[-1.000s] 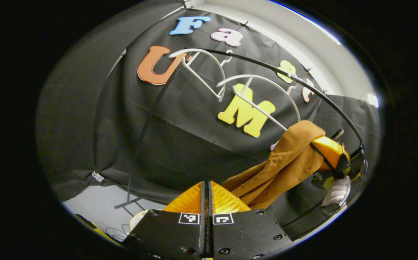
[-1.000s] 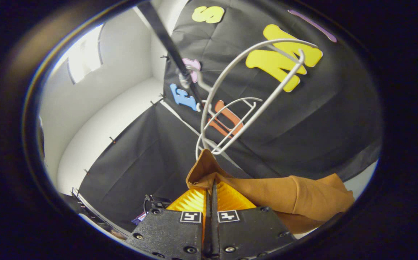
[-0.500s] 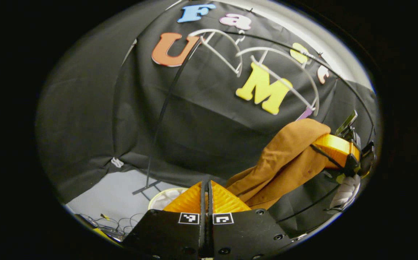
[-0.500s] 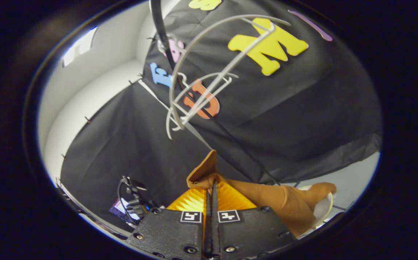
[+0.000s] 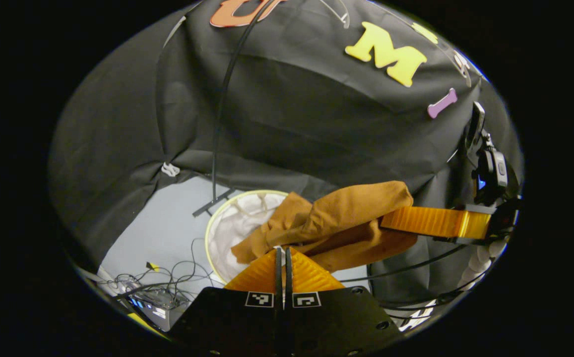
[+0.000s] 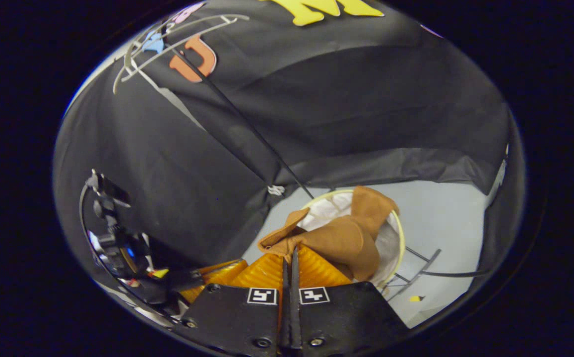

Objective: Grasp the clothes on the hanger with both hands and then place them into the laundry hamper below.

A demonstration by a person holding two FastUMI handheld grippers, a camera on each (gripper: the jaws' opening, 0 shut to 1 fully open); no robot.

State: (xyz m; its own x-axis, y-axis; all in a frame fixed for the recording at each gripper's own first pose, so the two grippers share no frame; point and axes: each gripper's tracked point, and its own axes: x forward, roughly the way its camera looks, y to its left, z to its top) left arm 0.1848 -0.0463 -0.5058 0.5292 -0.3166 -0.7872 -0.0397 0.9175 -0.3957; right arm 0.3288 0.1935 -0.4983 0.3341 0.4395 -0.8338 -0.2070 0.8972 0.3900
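Black cloth wall point(image 5: 287, 124), creased and draped, its lower hem gathered just above a pale grey floor point(image 5: 167, 228). A thin black rack pole point(image 5: 220, 124) runs down the cloth to a flat foot point(image 5: 212, 204) on the floor. Loose cables point(image 5: 177, 275) and a small grey box point(image 5: 155, 310) lie on the floor at lower left. White hangers point(image 6: 167, 39) hang at the top of the right gripper view.

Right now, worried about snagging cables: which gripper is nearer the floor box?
Left. Left gripper hovers beside the box; right gripper sits beyond the hamper, clamping the cloth.
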